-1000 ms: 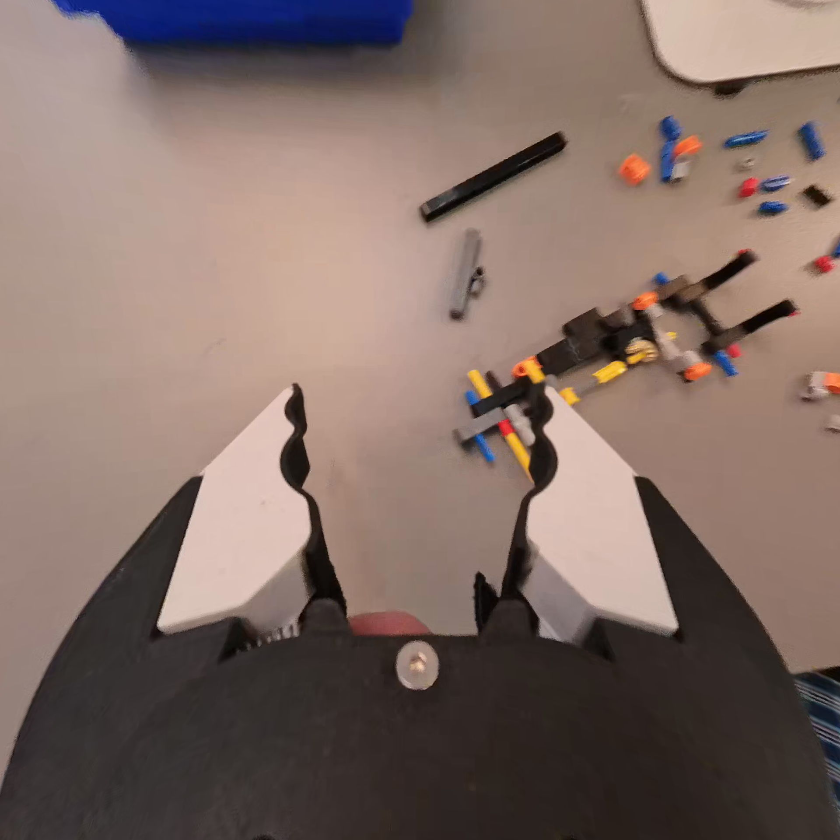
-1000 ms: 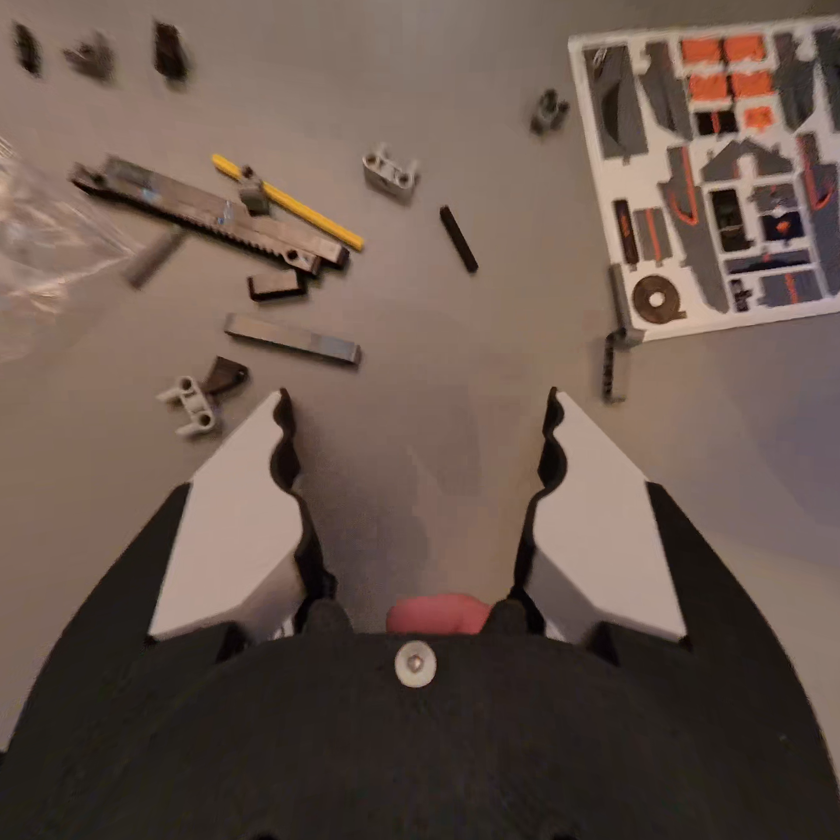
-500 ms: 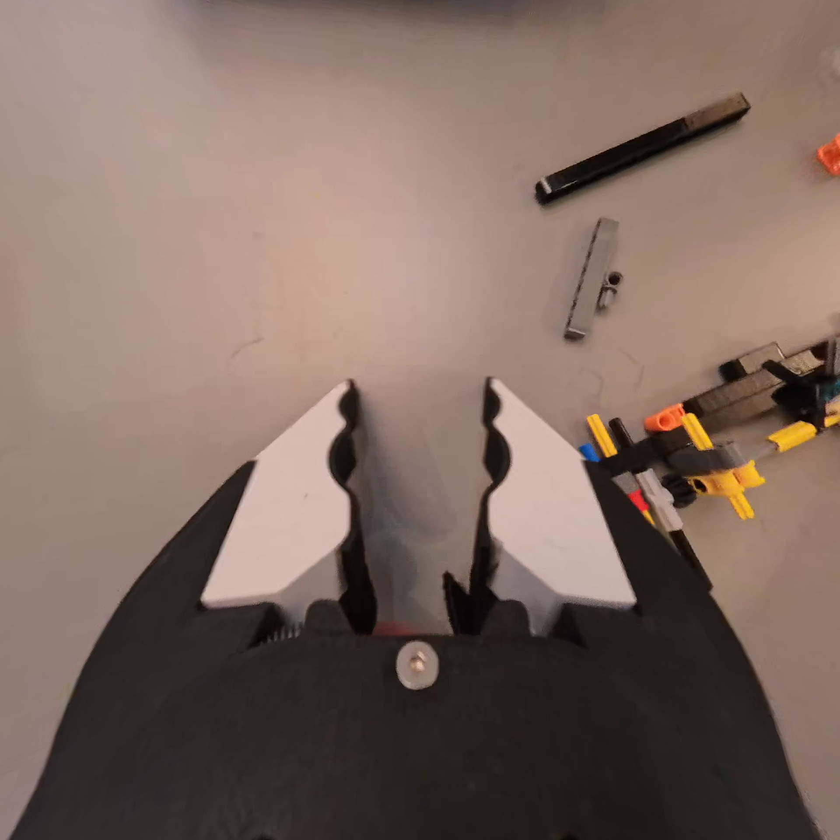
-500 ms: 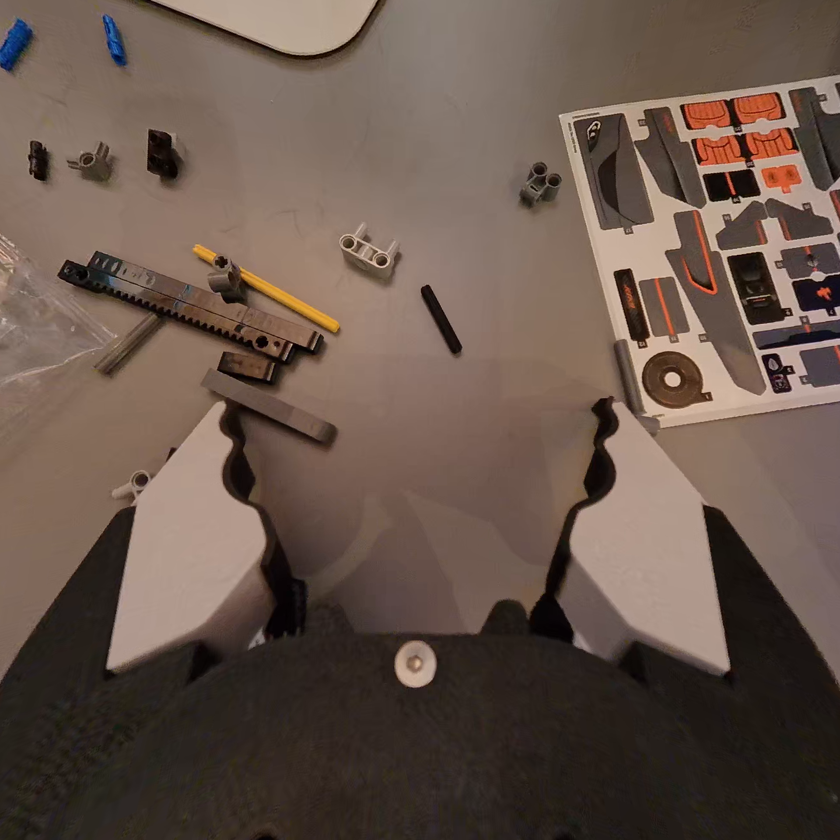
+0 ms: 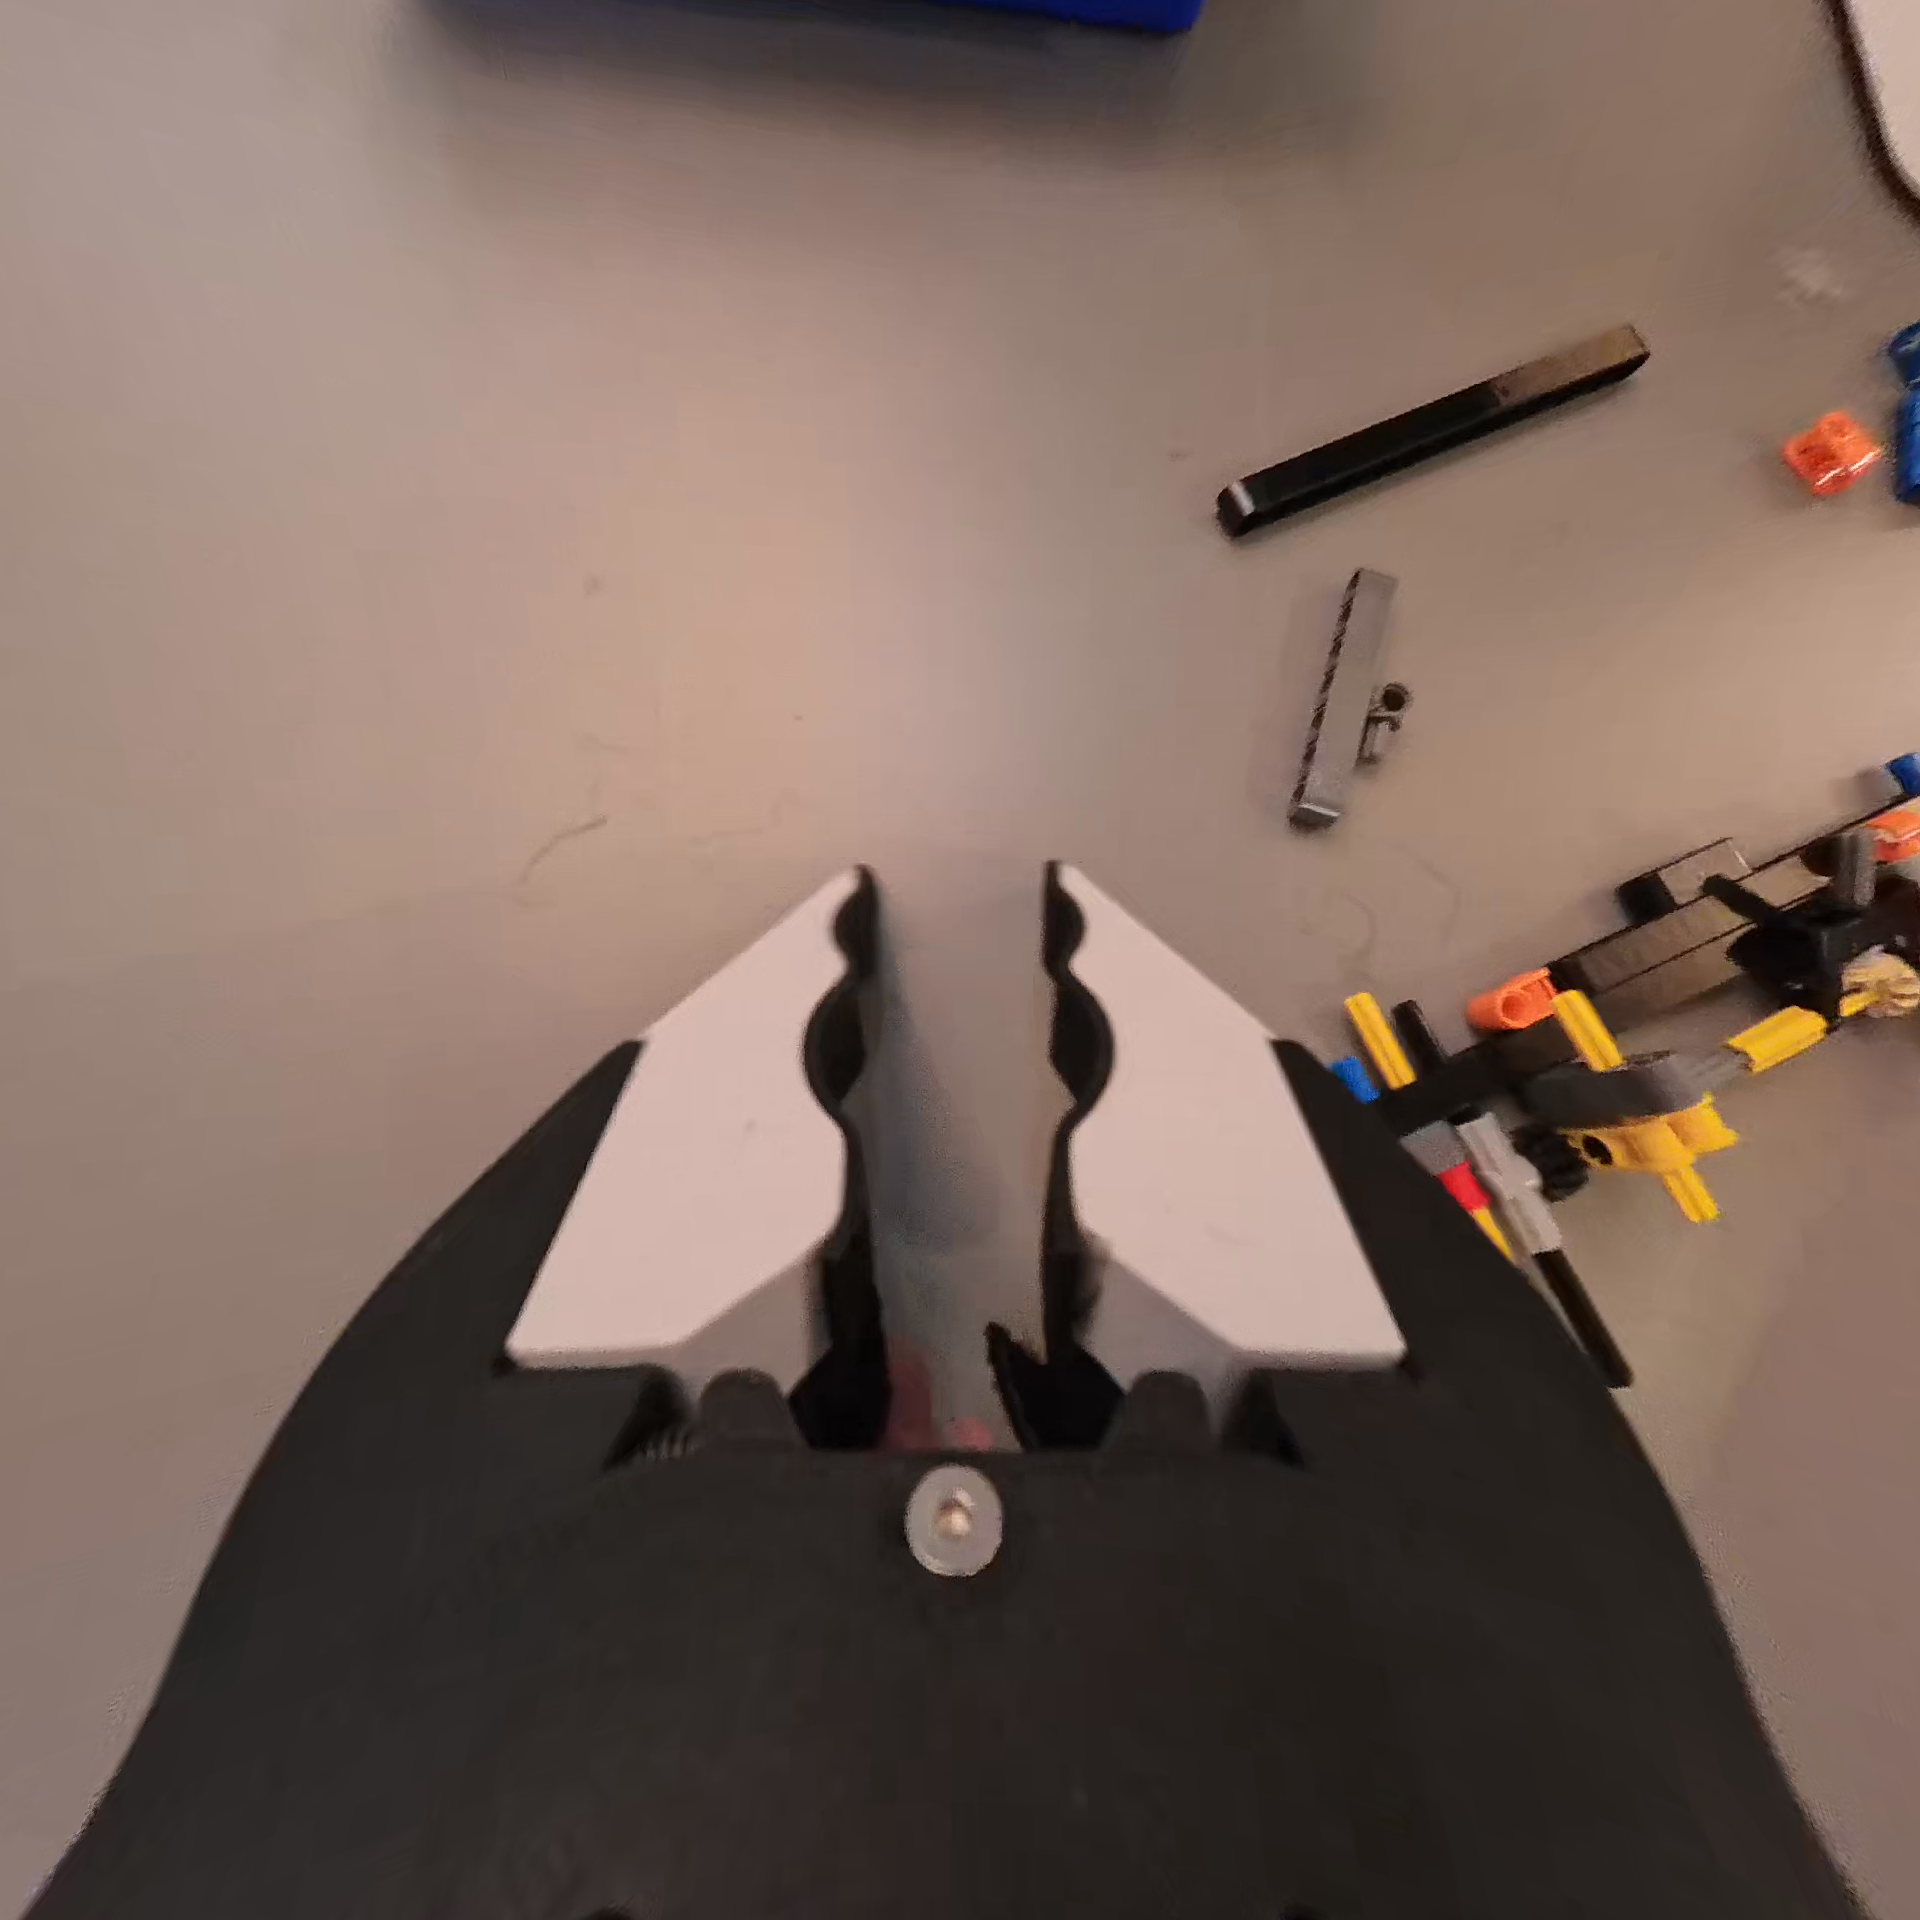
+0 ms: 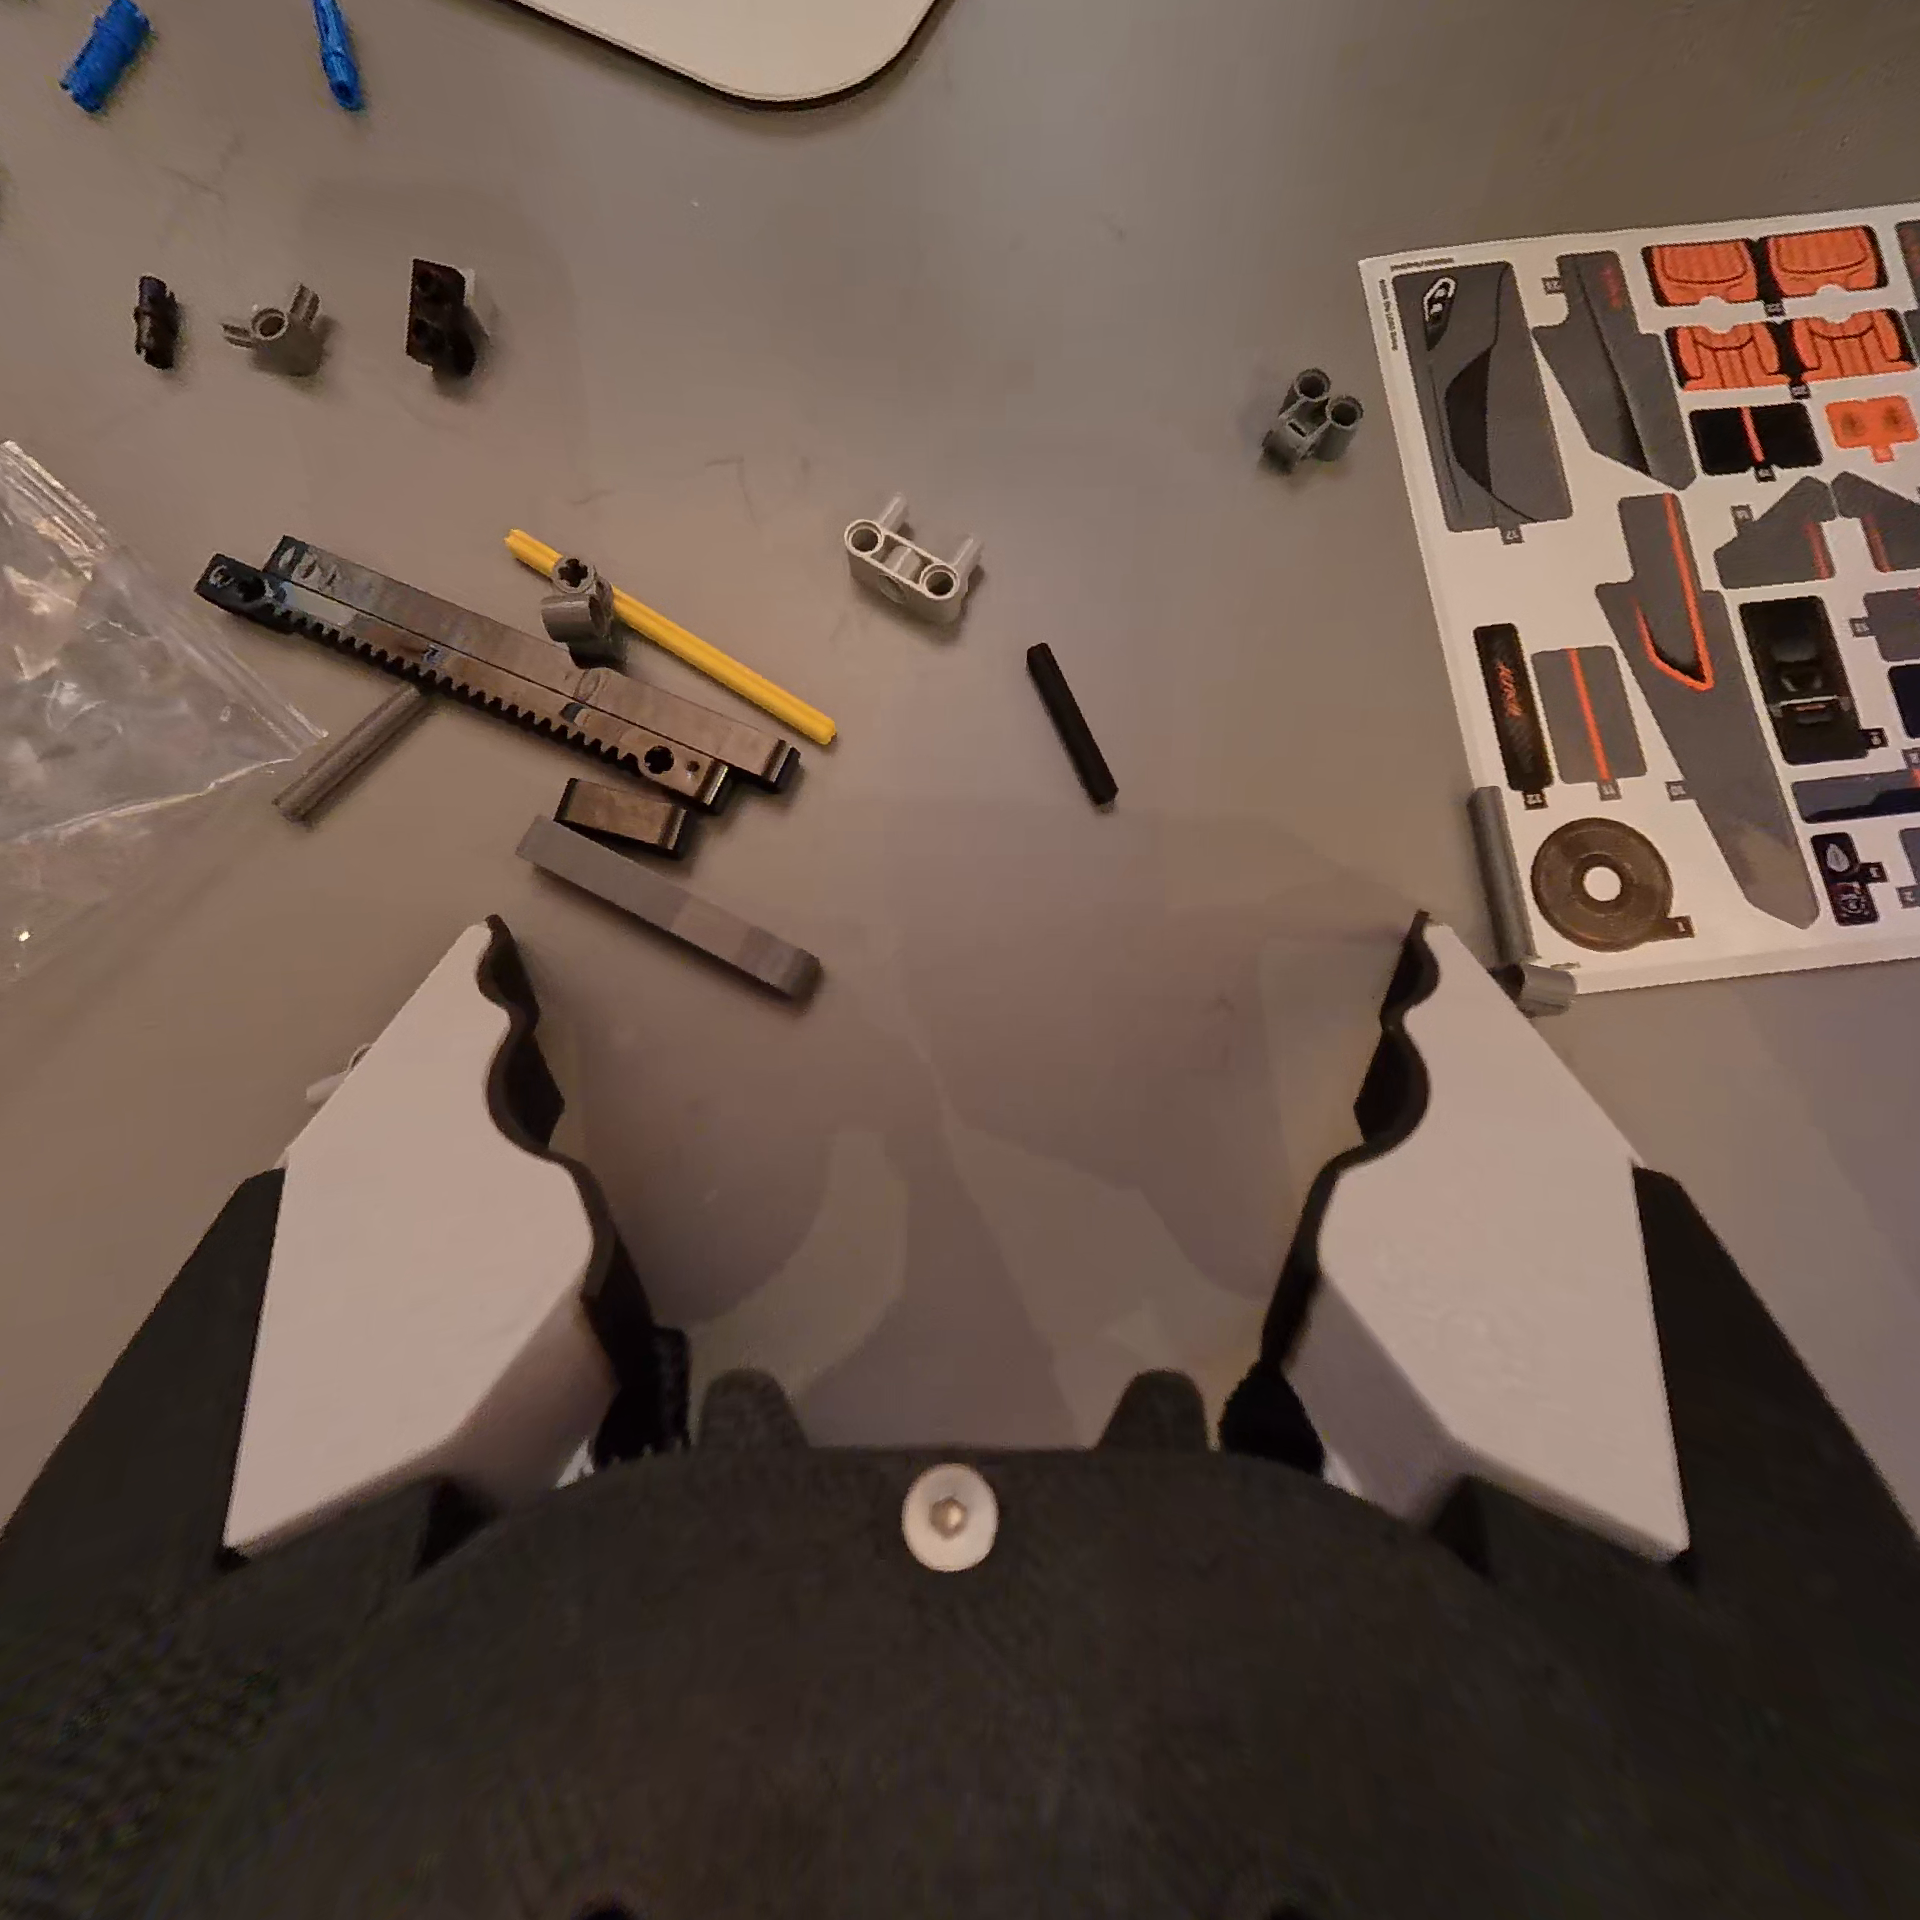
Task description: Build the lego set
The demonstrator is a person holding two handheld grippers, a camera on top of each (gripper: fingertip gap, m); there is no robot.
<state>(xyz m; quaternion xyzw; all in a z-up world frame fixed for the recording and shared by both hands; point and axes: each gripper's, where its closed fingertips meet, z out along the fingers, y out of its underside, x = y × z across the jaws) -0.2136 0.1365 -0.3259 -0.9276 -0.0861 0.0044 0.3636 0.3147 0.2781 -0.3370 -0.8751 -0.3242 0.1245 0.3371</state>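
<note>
In the left wrist view, my left gripper (image 5: 956, 878) hovers over bare table with its jaws a narrow gap apart and nothing between them. The partly built lego assembly (image 5: 1621, 1049), black with yellow, orange and grey parts, lies just right of it. A long black beam (image 5: 1434, 431) and a grey beam (image 5: 1340, 696) lie beyond. In the right wrist view, my right gripper (image 6: 956, 925) is wide open and empty. Ahead of it lie a grey beam (image 6: 670, 904), a black gear rack (image 6: 499, 665), a yellow axle (image 6: 675, 639), a light grey connector (image 6: 914, 561) and a short black axle (image 6: 1070, 722).
A sticker sheet (image 6: 1662, 623) lies at the right with a grey axle (image 6: 1501, 894) along its edge. A clear plastic bag (image 6: 83, 675) is at the left. Small loose pieces (image 6: 281, 332) lie farther back, near a white board (image 6: 727, 42). A blue bin (image 5: 831, 10) stands at the far edge. The short black axle (image 6: 1070, 722) lies around 4 centimeters away from my right fingertips.
My left gripper narrowed its jaws and moved left, away from the assembly. My right gripper opened wider and the parts now sit closer to its fingertips.
</note>
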